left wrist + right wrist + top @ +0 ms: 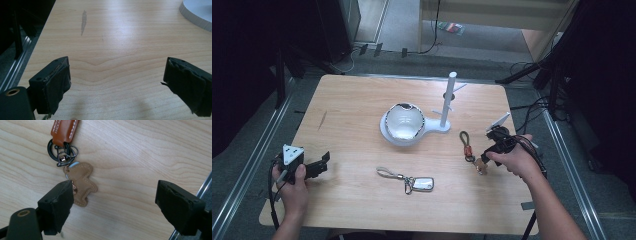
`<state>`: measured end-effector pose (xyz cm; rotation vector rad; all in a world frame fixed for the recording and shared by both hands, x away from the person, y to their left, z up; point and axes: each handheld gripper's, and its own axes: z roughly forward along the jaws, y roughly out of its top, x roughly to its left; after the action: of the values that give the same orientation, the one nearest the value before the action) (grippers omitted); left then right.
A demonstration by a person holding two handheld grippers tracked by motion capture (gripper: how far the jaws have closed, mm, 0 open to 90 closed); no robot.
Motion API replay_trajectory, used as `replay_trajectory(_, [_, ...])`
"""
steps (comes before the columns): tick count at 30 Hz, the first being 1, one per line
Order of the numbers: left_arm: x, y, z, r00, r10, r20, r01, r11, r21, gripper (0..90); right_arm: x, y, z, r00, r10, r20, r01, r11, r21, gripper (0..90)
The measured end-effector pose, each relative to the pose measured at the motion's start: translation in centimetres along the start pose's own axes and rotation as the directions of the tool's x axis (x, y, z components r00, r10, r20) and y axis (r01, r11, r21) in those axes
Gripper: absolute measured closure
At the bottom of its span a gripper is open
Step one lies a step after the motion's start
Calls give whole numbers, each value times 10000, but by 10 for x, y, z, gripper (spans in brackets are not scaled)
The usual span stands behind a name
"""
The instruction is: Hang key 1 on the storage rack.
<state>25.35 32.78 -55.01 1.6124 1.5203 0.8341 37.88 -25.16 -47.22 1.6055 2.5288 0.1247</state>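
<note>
A keychain lies at the table's right: a brown cord loop (463, 137), an orange-brown leather tab (63, 128), black rings (61, 151) and a tan leather charm (81, 182). My right gripper (486, 154) hovers over the charm. Its jaws stand open (115, 195), and the charm lies just beside the left jaw with nothing pressed between the pads. A silver car key on a grey strap (412, 181) rests at the table's front middle. My left gripper (323, 164) sits near the front left edge, open (117, 72) over bare wood.
A white bowl with a dark rim (404, 120) sits on the round base (388, 135) of a white peg rack (448, 100) at the table's centre. That base shows in the left gripper view's corner (197, 15). The table edge (205, 187) is close by the right gripper's right jaw.
</note>
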Motion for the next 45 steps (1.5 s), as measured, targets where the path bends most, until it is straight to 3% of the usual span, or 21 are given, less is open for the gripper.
replay_trajectory(33, [0,0,0,10000,-8,12,8,10000,15,76,19,34,17,9995,-148,-283,144,9998,-157,298])
replay_trajectory(45, [0,0,0,10000,-8,14,8,10000,10,75,23,41,24,9986,183,-487,-186,9998,-52,375])
